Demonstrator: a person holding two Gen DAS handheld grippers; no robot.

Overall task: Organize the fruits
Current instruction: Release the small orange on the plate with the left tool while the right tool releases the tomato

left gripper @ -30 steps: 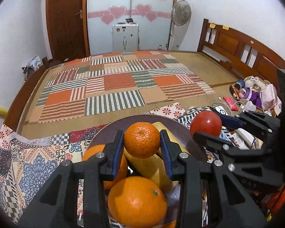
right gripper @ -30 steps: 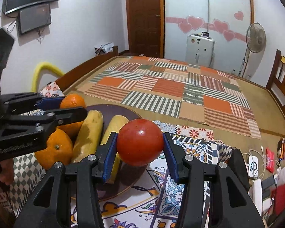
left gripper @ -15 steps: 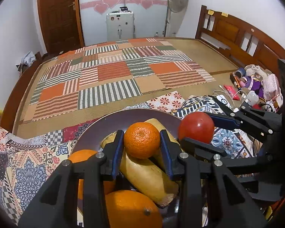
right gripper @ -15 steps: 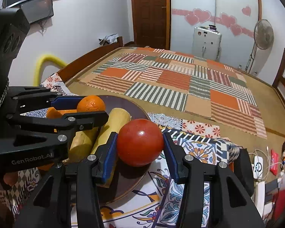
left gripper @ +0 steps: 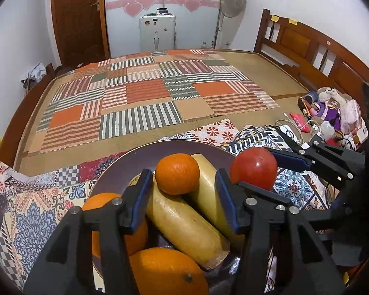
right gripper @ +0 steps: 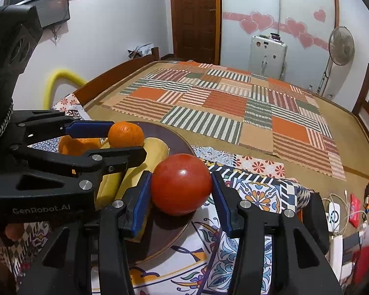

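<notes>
Left tongs (left gripper: 182, 196) gape wide around the small orange (left gripper: 177, 173) atop 2 bananas (left gripper: 184, 218); right tongs (right gripper: 180, 191) clamp the tomato (right gripper: 181, 187) at the plate's (right gripper: 177, 233) 3 o'clock rim.

A patchwork striped mat (left gripper: 145, 103) covers most of the wooden bed (left gripper: 305, 39), with a floral patterned cloth (right gripper: 255, 191) laid at its near end. Beyond the bed stand a white suitcase (left gripper: 157, 33), a pedestal fan (right gripper: 340, 49) and a brown door (left gripper: 77, 17); pink hearts (left gripper: 145, 0) decorate the pale wardrobe. Chargers and cables (right gripper: 334, 211) lie at the bed's right edge.
</notes>
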